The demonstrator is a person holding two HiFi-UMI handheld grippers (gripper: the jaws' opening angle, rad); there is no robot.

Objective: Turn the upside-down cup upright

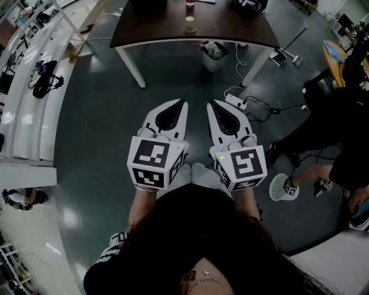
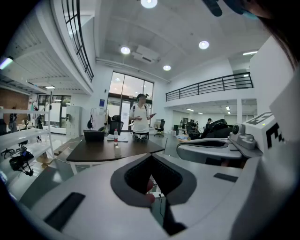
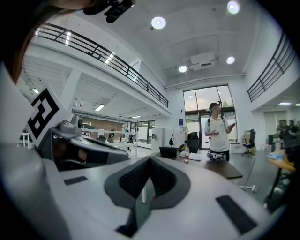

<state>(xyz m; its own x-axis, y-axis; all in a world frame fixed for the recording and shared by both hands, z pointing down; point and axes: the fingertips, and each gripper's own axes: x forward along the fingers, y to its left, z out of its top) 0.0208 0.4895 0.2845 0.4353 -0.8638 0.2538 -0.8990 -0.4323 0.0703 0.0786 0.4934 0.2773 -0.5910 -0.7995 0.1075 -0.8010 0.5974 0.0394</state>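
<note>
At the tips of the left gripper (image 1: 183, 104): the two jaws lie pressed together, nothing between them.
At the tips of the right gripper (image 1: 211, 105): the jaws are likewise together and empty.
Gripper to gripper: side by side, near but apart, the left at 9 o'clock of the right. In the head view both point toward 12 o'clock, over the grey floor (image 1: 86, 115).
Cup (image 1: 189, 24): at 12 o'clock from both pairs of tips and well apart from them. It stands on the dark table (image 1: 150, 29) near its front edge, and neither gripper touches it. It is too small to tell which end is up. In the left gripper view it sits at about 9 o'clock of the closed tips.
Bottle (image 1: 189, 4): red-capped, on the table just beyond the cup at 12 o'clock.
Bin (image 1: 214, 57): on the floor under the table's front edge, at 12 o'clock of the right tips, between them and the cup.
Power strip (image 1: 235, 99): on the floor near the right tips at 3 o'clock, its cables trailing on toward 3.
Standing person (image 3: 218, 126): beyond the table's far side, seen in both gripper views.
</note>
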